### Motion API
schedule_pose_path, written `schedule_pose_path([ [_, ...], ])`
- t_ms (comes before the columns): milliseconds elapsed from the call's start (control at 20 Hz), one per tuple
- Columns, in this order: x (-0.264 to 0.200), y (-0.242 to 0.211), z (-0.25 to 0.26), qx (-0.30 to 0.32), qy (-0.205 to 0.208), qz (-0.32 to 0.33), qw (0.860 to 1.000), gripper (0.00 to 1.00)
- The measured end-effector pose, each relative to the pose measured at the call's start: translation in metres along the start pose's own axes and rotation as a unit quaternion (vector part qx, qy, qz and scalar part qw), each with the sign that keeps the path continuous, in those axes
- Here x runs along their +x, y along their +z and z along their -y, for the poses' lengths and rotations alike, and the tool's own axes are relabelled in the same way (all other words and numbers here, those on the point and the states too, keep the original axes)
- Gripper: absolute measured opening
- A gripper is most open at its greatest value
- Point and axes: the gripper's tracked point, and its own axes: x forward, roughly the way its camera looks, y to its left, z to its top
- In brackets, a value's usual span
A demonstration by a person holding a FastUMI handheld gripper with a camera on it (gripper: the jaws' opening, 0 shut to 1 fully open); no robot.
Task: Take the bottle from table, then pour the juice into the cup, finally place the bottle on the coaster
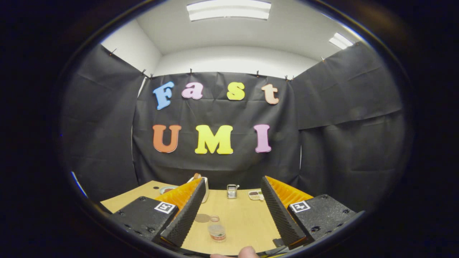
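The bottle point(217, 232) stands upright on the wooden surface point(244, 218) between the wide-spread, empty fingers point(186, 211), the clear cup point(214, 218) and round coaster point(202, 218) just beyond it, apparently laid out close for pouring.

Your left orange-backed black ribbed finger point(186, 211) hides part of the white container point(205, 188) and most of the small round dish point(167, 189) at the far end of the light wooden table point(244, 218). The small metal rack point(232, 191) and the flat pale tray point(255, 194) beside it are too small to identify. Your fingertip point(248, 252) is cut off at the bottom.
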Motion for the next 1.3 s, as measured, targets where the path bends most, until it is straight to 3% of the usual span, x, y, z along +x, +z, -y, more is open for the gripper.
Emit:
schedule_pose_path([
  [700,0.012,-0.035,-0.01,0.001,0.01,-0.01,1.0,1.0],
  [1300,0.026,-0.145,-0.026,-0.003,0.04,-0.023,0.999,1.0],
])
